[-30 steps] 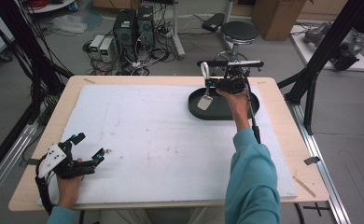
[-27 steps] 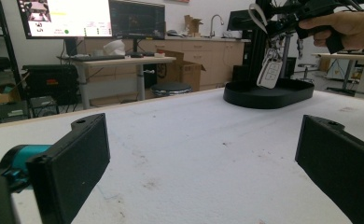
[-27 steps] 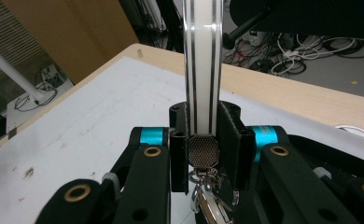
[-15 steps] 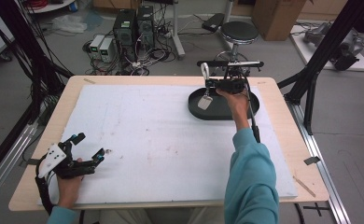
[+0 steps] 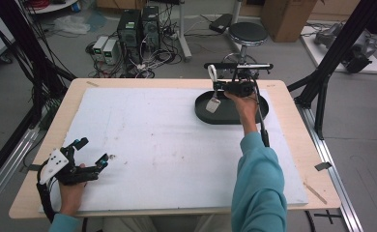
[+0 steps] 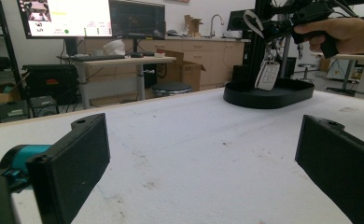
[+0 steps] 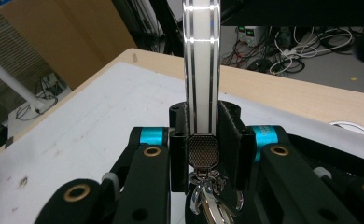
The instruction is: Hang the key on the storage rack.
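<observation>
My right gripper [image 5: 219,87] hovers over a black oval tray [image 5: 254,115] at the table's far right, shut on a silver key holder [image 7: 201,70]. A white car key fob [image 5: 212,105] dangles from it just above the tray floor. In the right gripper view the jaws of my right gripper [image 7: 202,127] pinch the holder's flat metal strip, with a key ring [image 7: 209,196] hanging below. My left gripper [image 5: 94,151] rests open at the near left of the white mat, holding nothing. From my left gripper [image 6: 203,163], the fob [image 6: 267,75] and tray [image 6: 264,97] show far ahead.
A white mat [image 5: 167,140] covers most of the wooden table [image 5: 293,125]. Black frame posts [image 5: 331,63] stand at the right and left edges. A stool [image 5: 247,34] and computers [image 5: 138,24] sit on the floor beyond the far edge.
</observation>
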The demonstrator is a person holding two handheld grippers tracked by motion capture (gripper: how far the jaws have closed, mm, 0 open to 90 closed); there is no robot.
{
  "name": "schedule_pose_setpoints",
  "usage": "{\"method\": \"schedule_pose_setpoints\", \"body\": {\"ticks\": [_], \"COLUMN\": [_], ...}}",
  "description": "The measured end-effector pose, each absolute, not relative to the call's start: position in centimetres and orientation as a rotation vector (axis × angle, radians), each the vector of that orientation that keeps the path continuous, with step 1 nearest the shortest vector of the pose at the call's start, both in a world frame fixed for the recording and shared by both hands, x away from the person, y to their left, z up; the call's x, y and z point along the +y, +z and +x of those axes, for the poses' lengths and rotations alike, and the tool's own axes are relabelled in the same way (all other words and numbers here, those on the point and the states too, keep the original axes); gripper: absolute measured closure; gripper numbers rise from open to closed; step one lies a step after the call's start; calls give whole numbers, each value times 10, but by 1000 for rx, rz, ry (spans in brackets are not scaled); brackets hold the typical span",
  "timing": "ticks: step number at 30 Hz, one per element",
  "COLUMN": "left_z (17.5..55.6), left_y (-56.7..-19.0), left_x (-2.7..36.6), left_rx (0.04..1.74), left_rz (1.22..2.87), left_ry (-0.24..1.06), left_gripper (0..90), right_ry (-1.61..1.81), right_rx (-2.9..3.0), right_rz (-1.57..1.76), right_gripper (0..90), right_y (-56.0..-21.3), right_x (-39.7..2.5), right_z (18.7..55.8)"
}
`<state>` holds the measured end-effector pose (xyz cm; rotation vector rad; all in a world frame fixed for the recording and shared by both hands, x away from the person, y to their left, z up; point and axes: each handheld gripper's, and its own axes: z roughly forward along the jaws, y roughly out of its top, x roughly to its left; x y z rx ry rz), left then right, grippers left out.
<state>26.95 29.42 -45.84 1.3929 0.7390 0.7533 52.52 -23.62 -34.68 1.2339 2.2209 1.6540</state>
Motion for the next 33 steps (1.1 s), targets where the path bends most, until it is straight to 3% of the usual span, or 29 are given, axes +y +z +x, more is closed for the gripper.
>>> {"method": "schedule_pose_setpoints", "body": {"ticks": [33], "left_z": [269], "left_y": [-458], "left_x": [294], "left_rx": [734], "left_rz": [1396], "left_ry": [757], "left_gripper": [35], "right_ry": [1599], "right_rx": [2129], "right_rz": [1308], "right_gripper": [726], "right_y": [-353], "right_x": [-232], "right_z": [528]}}
